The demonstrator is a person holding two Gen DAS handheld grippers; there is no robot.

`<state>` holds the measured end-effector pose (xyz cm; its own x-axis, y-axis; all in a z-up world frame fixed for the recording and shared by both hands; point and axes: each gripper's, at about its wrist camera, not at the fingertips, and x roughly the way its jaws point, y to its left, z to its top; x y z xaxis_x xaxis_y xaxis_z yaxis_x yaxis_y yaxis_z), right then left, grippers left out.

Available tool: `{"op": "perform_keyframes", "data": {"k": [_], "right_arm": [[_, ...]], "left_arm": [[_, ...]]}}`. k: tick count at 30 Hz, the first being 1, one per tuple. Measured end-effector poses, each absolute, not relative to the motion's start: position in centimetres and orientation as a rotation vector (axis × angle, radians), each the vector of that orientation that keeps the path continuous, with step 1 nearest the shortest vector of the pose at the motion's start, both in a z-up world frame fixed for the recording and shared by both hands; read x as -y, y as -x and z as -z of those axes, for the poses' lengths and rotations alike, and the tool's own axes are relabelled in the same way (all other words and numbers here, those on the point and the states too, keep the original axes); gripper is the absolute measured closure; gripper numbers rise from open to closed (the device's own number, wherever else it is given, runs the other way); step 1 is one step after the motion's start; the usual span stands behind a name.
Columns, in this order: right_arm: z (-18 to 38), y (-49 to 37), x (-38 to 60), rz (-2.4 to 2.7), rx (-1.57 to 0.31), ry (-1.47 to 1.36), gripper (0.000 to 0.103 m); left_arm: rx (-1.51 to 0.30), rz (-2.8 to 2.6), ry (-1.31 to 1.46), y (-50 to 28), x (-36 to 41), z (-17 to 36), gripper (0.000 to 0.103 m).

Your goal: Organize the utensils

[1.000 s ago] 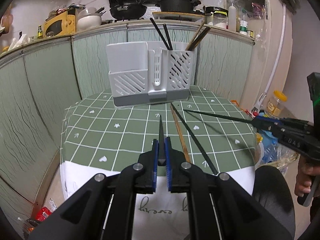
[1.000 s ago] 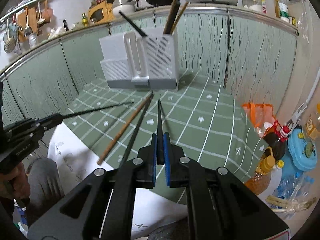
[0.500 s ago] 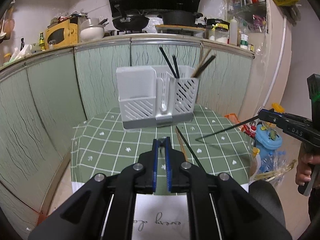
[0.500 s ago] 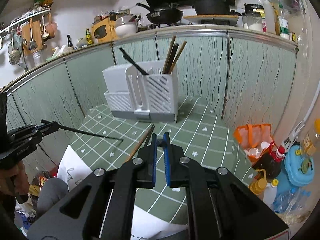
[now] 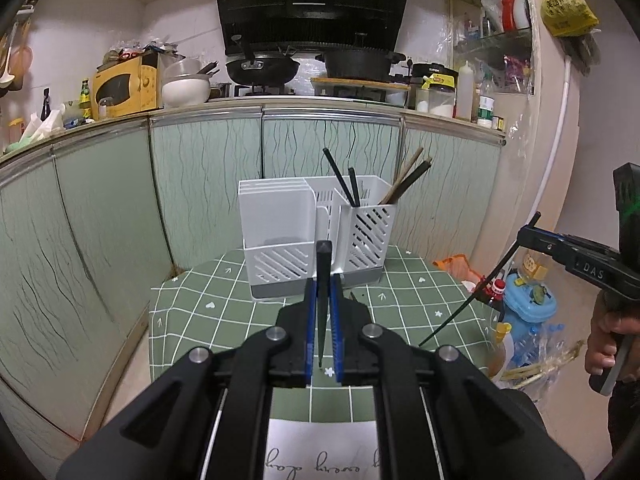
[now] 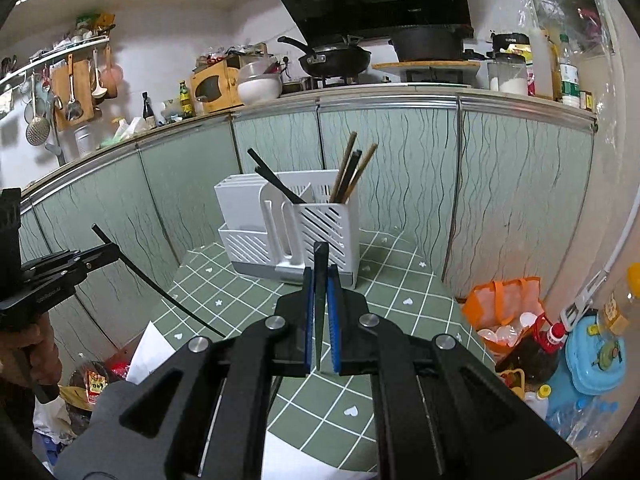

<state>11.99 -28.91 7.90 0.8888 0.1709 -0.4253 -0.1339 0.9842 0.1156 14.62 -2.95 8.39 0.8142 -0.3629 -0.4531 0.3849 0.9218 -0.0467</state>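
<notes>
Two grippers, left gripper [image 5: 323,300] and right gripper [image 6: 321,300], fingers each clamped on one black chopstick [image 5: 322,280], five chopsticks in white holder [image 5: 316,236], their lower ends hidden.

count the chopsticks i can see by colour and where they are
black chopstick in left gripper: 1
black chopstick in right gripper: 1
black chopsticks in the holder: 2
brown chopsticks in the holder: 3
total: 7 in view; the grippers may hide more on the table
</notes>
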Motion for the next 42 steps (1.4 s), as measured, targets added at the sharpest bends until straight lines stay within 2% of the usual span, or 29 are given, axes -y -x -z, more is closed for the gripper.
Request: {"op": "perform_keyframes", "data": {"k": [22,42], "right_arm": [[-15.7,-15.1,28.0,-0.185,-0.401,-0.032,0.097],[-23.5,-22.7,30.0,-0.233,-0.369,-0.053,0.097]], "left_arm": [[-0.442,0.516,-0.058,-18.7,5.3,-15.4,0.095],[-0.409,0.594,-0.076,-25.2,9.4,-22.1,0.095]]}}
